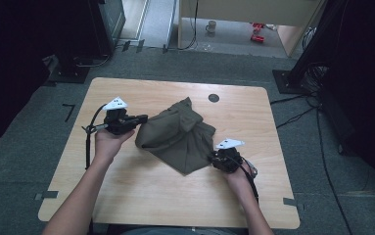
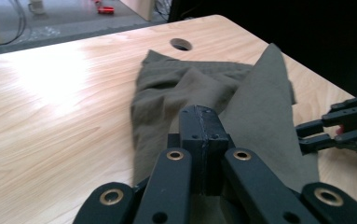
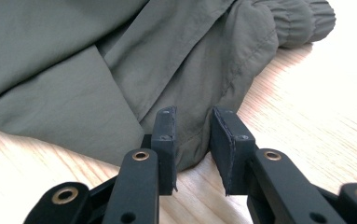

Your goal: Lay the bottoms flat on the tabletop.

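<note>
An olive green garment lies crumpled and partly folded in the middle of the wooden table. My left gripper is at its left edge, jaws pressed together, and a ridge of the garment runs up to their tips. At the garment's near right corner sits my right gripper. In the right gripper view its jaws stand apart, with the hem of the garment lying in the gap and the pads off it. The left gripper view also shows the right gripper beyond the cloth.
A round cable hole sits in the table behind the garment. On the floor beyond are a white mug and red objects. Dark equipment stands and cables flank the table on both sides.
</note>
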